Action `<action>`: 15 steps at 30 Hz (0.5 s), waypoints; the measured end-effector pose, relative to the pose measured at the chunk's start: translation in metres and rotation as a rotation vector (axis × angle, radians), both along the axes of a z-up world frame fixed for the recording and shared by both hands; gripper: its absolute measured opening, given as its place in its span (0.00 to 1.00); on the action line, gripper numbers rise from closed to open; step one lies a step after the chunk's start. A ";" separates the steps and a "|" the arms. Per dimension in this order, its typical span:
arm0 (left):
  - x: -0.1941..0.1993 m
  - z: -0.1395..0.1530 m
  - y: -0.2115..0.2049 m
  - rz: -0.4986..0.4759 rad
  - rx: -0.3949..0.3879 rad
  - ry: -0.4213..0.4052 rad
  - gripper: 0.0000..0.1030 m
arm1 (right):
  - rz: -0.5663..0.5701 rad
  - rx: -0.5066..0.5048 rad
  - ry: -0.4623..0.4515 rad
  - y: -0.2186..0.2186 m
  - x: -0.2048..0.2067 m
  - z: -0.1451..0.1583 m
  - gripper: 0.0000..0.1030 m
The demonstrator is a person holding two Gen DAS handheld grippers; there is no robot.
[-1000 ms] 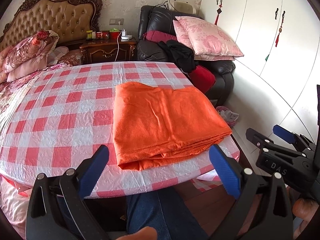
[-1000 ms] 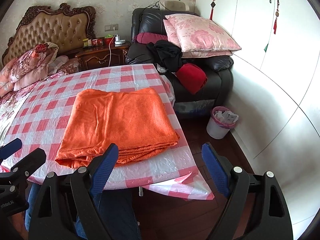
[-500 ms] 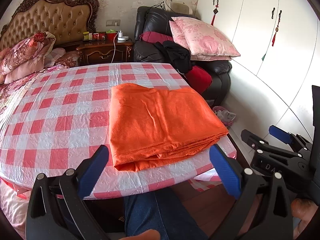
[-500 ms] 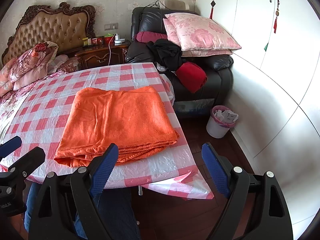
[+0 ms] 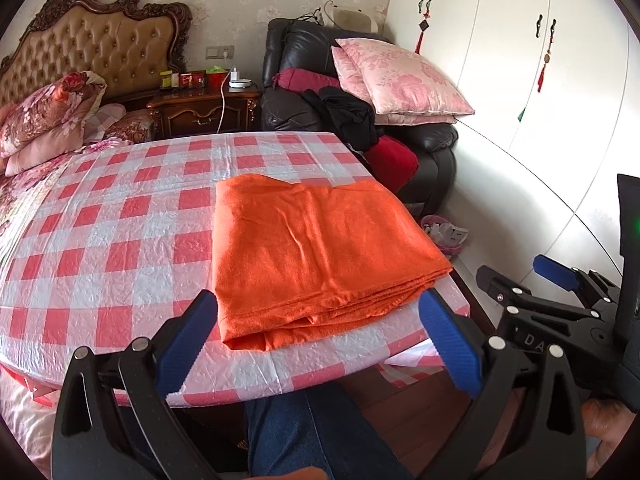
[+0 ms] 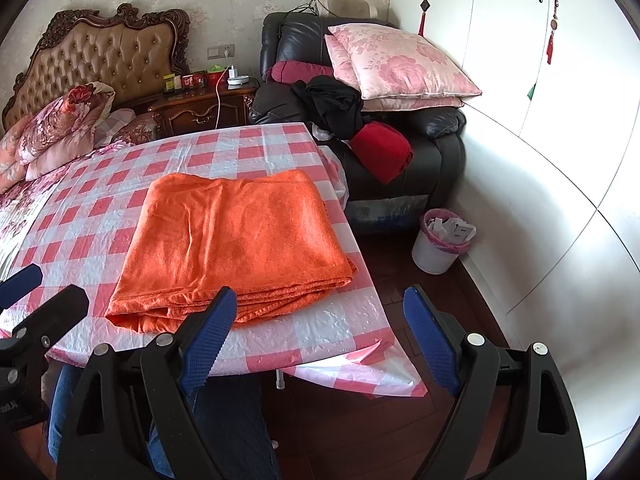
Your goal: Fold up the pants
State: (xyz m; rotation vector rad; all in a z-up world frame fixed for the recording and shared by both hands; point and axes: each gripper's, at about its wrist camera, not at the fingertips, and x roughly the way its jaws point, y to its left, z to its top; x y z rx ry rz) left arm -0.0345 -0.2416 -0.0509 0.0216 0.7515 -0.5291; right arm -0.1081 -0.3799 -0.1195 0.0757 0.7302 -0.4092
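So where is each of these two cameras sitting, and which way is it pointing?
Left wrist view: sits on the left gripper, looking forward over the table edge at the folded orange pants; its open blue-padded fingers, the right gripper and a jeans-clad leg show.
Right wrist view: sits on the right gripper, further right, facing the same way; its open fingers, the left gripper's tip and the leg show.
Both share the pants, checked tablecloth, bed headboard, black armchair and white wardrobe.

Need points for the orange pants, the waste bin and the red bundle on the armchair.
orange pants (image 6: 236,240): right wrist view, middle of top layer.
waste bin (image 6: 434,254): right wrist view, white side wall.
red bundle (image 6: 382,148): right wrist view, centre of its top.
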 end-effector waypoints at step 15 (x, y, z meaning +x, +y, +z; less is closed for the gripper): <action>0.007 -0.004 -0.011 -0.028 0.011 -0.021 0.98 | -0.010 0.003 0.010 -0.004 0.000 -0.006 0.80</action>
